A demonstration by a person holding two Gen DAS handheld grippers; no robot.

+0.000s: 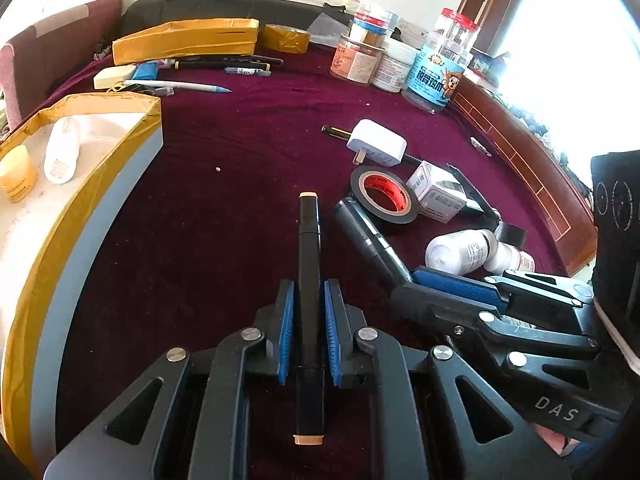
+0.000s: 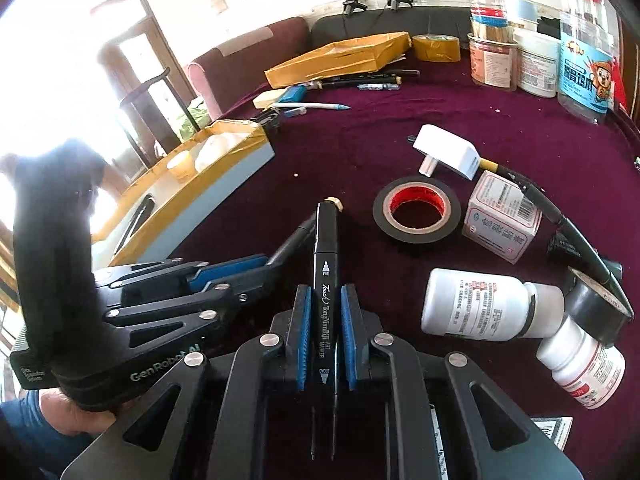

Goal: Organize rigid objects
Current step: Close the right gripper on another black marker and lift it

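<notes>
The black marker with beige end caps (image 1: pixel 308 280) lay lengthwise in the left gripper (image 1: pixel 309 320) at lower centre of the left wrist view, the blue pads pressed against its barrel. The black art marker with white lettering (image 2: pixel 326 248) sat the same way in the right gripper (image 2: pixel 326 300), lower centre of the right wrist view, with the pads pinching it as far as could be judged. Both markers were above the cloth and not yet stowed. At the left edge, the open white box edged with yellow tape (image 1: pixel 120 148) already held a small yellow jar (image 1: pixel 16 180) and a white plastic bottle (image 1: pixel 62 152), so sorting was judged to be begun but far from complete. Still loose at right of centre were a black tape roll with a red core (image 1: pixel 384 196), a white charger plug (image 1: pixel 376 142), a small white printed carton (image 1: pixel 436 192) and two white pill bottles (image 1: pixel 460 252). Pens (image 1: pixel 180 86), a yellow tape roll (image 1: pixel 286 38) and several clear jars (image 1: pixel 440 64) stood along the top. The surface was a maroon cloth (image 1: pixel 240 140). A dark cushion (image 1: pixel 240 6) lay beyond it, and strong daylight came in at the upper right.
</notes>
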